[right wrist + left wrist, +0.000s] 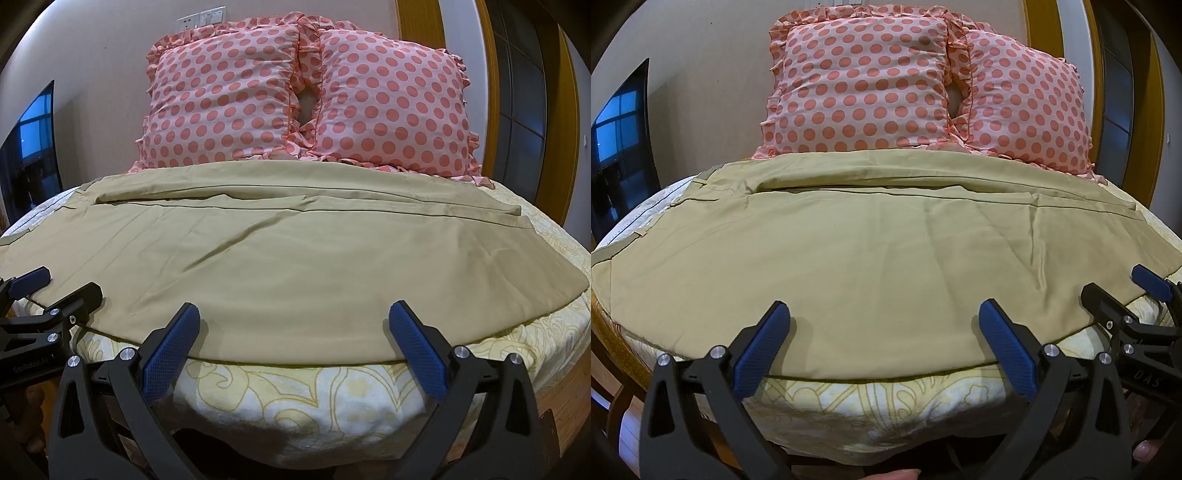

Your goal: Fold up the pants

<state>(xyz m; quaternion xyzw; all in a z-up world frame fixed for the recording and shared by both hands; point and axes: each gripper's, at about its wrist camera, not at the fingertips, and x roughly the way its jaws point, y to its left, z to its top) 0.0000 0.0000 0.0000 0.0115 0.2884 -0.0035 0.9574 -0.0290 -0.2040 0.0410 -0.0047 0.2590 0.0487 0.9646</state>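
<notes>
Khaki pants (871, 251) are spread flat across mid-frame on the bed (886, 402) | two dotted pillows (864, 85) are seen at top | left gripper (882, 343) is held at lower centre, jaws spread, nothing pinched | right gripper (293, 343) likewise, jaws spread over the pants' near edge.

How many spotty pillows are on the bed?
2. One pink ruffled pillow with coral dots leans at the head of the bed on the left, and a matching second pillow stands right beside it, touching. More could hide behind them.
</notes>
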